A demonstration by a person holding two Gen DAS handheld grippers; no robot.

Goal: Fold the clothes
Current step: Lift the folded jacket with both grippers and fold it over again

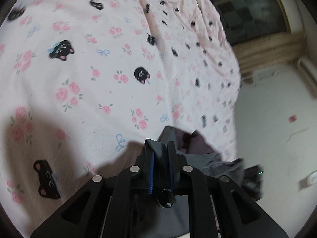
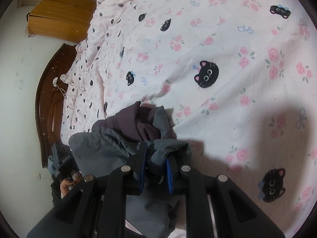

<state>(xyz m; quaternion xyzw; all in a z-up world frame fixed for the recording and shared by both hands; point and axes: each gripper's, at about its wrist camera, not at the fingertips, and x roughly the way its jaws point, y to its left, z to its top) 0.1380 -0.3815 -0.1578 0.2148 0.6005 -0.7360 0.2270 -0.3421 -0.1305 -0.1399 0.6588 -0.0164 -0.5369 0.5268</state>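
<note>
bed sheet [image 1: 83, 75] fills upper left of the left view, wide and flat; quilt [image 1: 190, 39] bunched upper right, floor [image 1: 273, 119] beyond. left gripper [image 1: 160, 148] pinches grey garment [image 1: 200, 150] at lower centre. right gripper [image 2: 156, 152] clamps garment [image 2: 103, 148] too; headboard [image 2: 47, 107] at left.

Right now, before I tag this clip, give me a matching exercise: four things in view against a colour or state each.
Things:
1. left gripper
2. bedsheet
3. cabinet
4. headboard

Descriptions:
A. dark brown, curved
B. pink, printed with black cats
C. shut on the grey garment
D. light wood, against the wall

Pairs: 1-C, 2-B, 3-D, 4-A
</note>
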